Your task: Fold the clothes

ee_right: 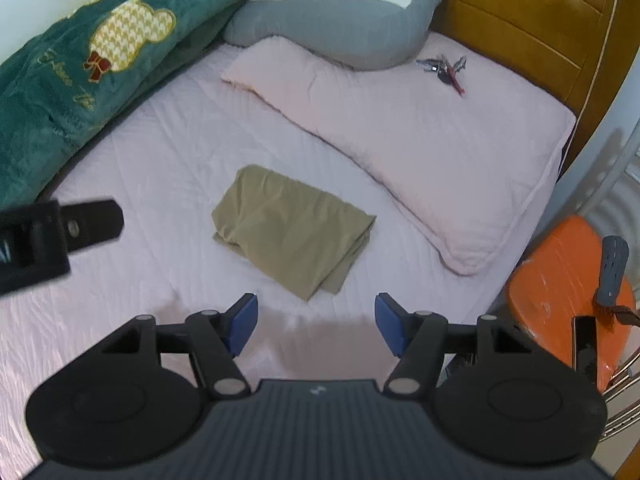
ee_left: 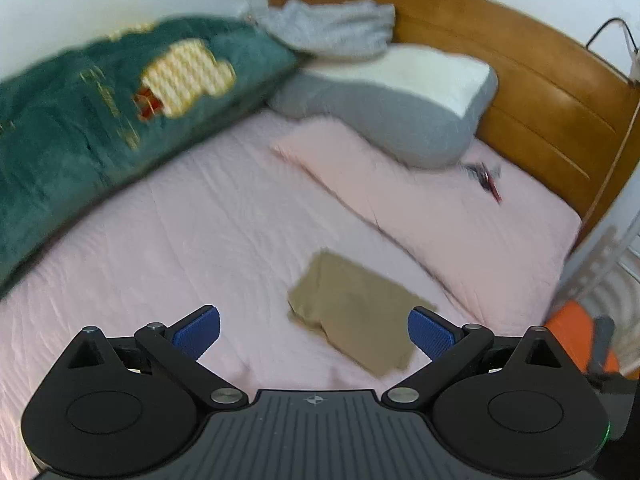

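Note:
A tan garment [ee_right: 290, 230], folded into a compact rectangle, lies on the pink bed sheet [ee_right: 168, 152]; it also shows in the left wrist view as the tan garment [ee_left: 356, 312]. My left gripper [ee_left: 314, 332] hangs above the sheet, just short of the garment's near edge, jaws wide open and empty. My right gripper [ee_right: 316, 326] hovers above the sheet, just short of the garment's near corner, open with nothing between its blue pads [ee_right: 244, 322]. The left gripper's black body [ee_right: 48, 240] enters the right wrist view from the left edge, apart from the garment.
A pink pillow [ee_right: 420, 148] lies beyond the garment with keys [ee_right: 444, 68] on it. A grey-and-white pillow [ee_right: 352, 12], a green plush blanket [ee_right: 80, 72] and a wooden headboard [ee_left: 520, 68] line the far side. An orange chair [ee_right: 560, 292] stands off the bed's right edge.

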`<state>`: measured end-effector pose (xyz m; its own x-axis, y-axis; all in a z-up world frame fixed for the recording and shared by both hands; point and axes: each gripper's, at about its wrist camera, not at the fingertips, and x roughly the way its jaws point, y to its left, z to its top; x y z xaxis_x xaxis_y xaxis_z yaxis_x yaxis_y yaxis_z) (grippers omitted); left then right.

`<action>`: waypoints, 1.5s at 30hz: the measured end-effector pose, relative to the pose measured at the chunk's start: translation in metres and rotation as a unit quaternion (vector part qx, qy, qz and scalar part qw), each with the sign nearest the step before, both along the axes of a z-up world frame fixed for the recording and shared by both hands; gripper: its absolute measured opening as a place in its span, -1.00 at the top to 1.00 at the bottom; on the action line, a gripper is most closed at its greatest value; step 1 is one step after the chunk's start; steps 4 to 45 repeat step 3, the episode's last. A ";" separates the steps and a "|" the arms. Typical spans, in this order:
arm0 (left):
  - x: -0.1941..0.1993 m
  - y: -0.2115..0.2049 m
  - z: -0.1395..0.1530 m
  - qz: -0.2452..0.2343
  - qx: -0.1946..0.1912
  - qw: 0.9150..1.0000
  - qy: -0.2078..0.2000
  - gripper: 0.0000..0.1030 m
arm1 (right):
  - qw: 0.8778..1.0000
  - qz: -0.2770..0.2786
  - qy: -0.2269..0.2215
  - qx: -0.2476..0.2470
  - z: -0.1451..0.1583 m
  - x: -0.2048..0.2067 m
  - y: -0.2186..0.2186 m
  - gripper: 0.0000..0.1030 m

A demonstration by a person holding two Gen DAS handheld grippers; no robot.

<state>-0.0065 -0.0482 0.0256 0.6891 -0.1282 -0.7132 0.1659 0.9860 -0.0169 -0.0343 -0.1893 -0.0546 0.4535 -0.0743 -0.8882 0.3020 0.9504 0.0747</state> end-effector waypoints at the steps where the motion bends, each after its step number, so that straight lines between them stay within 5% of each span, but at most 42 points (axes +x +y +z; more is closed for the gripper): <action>1: -0.003 -0.003 0.001 -0.001 0.010 1.000 -0.019 -0.95 | 1.000 0.001 0.002 0.000 -0.001 0.000 0.000 -0.26; 45: -0.005 -0.009 0.002 -0.007 0.027 0.999 -0.029 -0.93 | 1.000 0.003 0.007 0.000 -0.004 -0.001 0.001 -0.26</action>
